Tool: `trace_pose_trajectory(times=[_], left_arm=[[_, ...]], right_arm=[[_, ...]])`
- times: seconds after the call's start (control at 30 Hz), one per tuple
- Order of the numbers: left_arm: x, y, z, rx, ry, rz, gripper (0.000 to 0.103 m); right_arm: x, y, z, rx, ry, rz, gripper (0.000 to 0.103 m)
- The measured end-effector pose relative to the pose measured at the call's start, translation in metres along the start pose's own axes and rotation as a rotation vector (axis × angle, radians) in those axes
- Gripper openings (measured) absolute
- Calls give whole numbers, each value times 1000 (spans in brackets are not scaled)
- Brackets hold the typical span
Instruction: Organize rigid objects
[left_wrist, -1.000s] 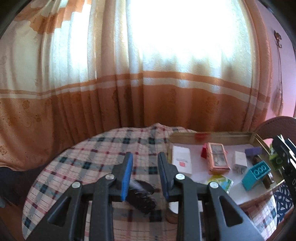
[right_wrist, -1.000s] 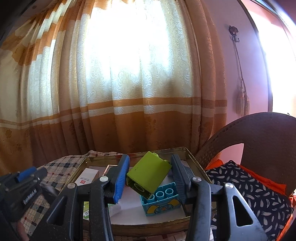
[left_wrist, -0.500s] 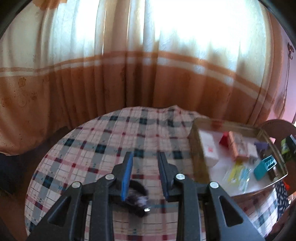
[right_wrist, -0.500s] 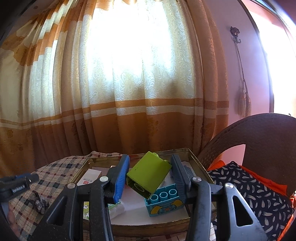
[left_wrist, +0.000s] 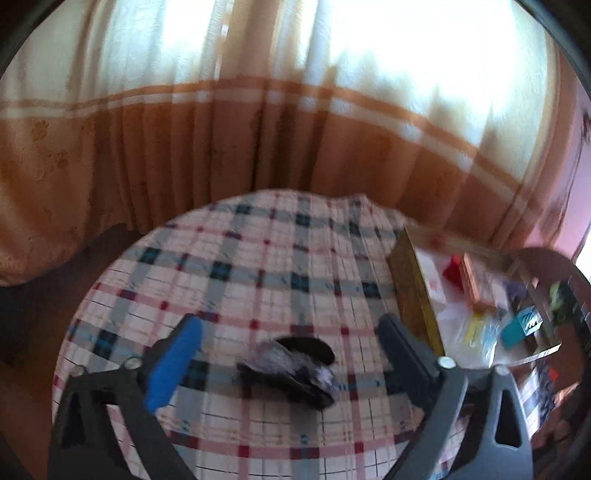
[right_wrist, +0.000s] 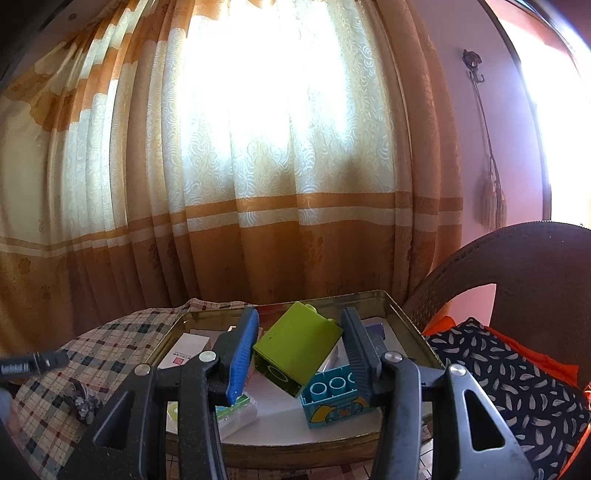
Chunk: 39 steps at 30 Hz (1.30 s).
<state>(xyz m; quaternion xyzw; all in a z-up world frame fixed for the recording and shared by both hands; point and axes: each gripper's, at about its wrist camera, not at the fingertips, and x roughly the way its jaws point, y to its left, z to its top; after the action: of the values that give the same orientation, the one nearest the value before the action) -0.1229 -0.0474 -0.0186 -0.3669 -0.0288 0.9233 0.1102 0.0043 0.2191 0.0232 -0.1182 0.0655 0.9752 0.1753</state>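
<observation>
My right gripper is shut on a lime green toy block, held tilted above a brass-rimmed tray. A teal block and a white box lie in the tray. My left gripper is open wide above a dark, blurred object lying on the checked tablecloth. The same object shows in the right wrist view. The tray shows at the right of the left wrist view, with a red piece and a teal block in it.
Orange and cream curtains hang behind the table. A wicker chair with a patterned cushion stands right of the tray. A green and white packet lies at the tray's front.
My left gripper has opened wide and let go of the dark object, which now lies on the cloth. The left view has swung left and down. The right gripper has held still.
</observation>
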Motion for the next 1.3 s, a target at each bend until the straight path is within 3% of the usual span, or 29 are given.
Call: trace_pose_trajectory(times=[0.1,0.2,0.27,0.4,0.57,0.77,1.07,1.3], left_arm=[[25,-14,-11,66,98,116,99],[38,-12,-19,36,141,124,96],[42,-8,-22,23,141,130,69],[40,-4,-23,0,131,79,68],[9,-17,-9,14,3,74,68],[-22,-60,28,82,-120,25,69],[-17,-119,54,139,-145,-62,69],[-2,-150,57,169,-128,-93,69]], right_arm=[[-2,-1,2,2,-5,1,49],[-2,-1,3,8,-3,3,49],[-2,-1,3,8,0,4,49],[-1,0,2,7,4,2,49],[-1,-1,6,3,-7,-1,49],[0,-7,24,-4,-38,-8,49],[7,-14,42,-19,-55,-24,49],[20,-19,51,-29,-47,-28,49]])
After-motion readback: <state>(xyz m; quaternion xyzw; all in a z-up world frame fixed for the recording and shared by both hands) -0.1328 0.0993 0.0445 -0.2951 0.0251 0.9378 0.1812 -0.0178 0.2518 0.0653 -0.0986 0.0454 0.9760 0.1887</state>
